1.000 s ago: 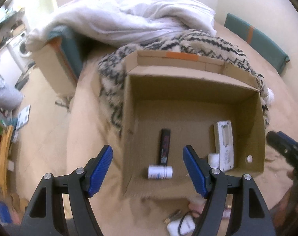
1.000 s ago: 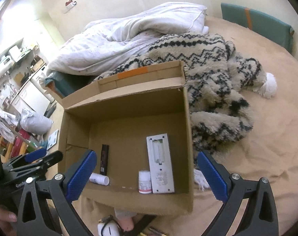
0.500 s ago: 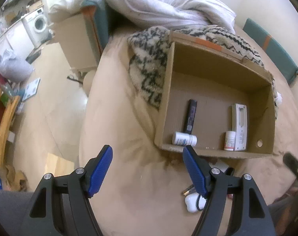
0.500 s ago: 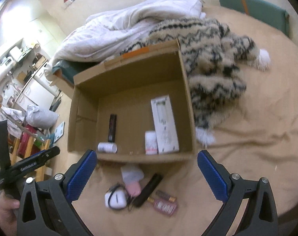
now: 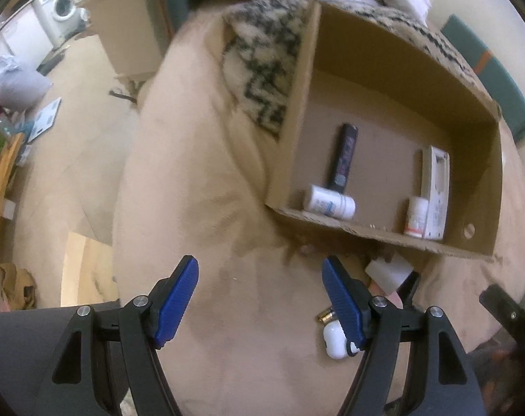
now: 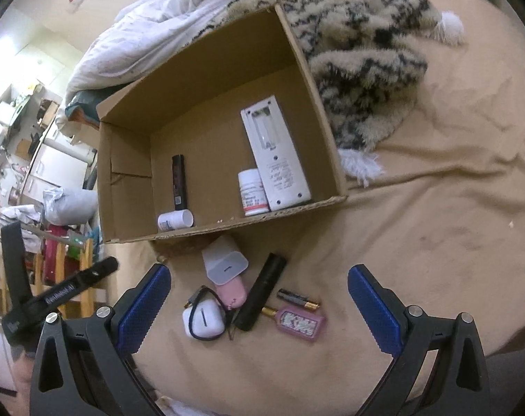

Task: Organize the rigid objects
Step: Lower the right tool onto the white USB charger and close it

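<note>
hovering empty and open, both hand-held grippers, right and left, faced loose items; next likely grasping the earbud case just ahead.

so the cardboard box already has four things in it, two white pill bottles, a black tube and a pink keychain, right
Not quite. The fourth thing in the brown cardboard box is a long white remote control, not a pink keychain. The right wrist view shows it beside the two white pill bottles and the slim black tube; the pink rectangular keychain lies outside on the tan bedcover.
</note>
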A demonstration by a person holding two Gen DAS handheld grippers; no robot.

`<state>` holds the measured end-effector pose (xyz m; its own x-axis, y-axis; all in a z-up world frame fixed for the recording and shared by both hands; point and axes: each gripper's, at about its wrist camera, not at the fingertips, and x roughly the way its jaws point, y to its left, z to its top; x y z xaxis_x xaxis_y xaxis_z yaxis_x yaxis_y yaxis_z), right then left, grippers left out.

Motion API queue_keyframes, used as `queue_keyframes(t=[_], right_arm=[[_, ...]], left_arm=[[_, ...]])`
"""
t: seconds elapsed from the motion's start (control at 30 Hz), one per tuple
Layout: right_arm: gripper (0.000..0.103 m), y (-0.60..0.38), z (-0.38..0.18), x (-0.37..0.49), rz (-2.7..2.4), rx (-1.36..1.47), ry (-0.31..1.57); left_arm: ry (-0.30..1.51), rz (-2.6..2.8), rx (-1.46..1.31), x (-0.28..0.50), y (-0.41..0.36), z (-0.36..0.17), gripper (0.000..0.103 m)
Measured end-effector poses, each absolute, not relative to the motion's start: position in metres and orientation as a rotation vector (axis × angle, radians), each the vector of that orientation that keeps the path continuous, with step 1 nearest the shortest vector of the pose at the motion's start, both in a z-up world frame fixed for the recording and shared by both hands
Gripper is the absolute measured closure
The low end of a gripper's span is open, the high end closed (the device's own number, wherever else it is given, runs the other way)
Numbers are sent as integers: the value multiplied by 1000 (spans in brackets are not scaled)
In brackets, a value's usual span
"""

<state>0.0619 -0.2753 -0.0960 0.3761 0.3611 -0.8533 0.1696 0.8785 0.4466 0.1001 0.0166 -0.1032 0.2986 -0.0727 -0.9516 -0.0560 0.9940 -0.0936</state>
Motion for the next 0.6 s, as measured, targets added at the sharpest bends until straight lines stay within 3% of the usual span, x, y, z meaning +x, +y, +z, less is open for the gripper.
queue_keyframes(t=[0.53,0.6], right_arm=[[0,-250,-118,91,210,461,1298],[8,-227,-125,99,258,361,1336]], left_arm=[[1320,29,-169,110,19,-117,32],[1328,44,-195,111,25,-118,32]])
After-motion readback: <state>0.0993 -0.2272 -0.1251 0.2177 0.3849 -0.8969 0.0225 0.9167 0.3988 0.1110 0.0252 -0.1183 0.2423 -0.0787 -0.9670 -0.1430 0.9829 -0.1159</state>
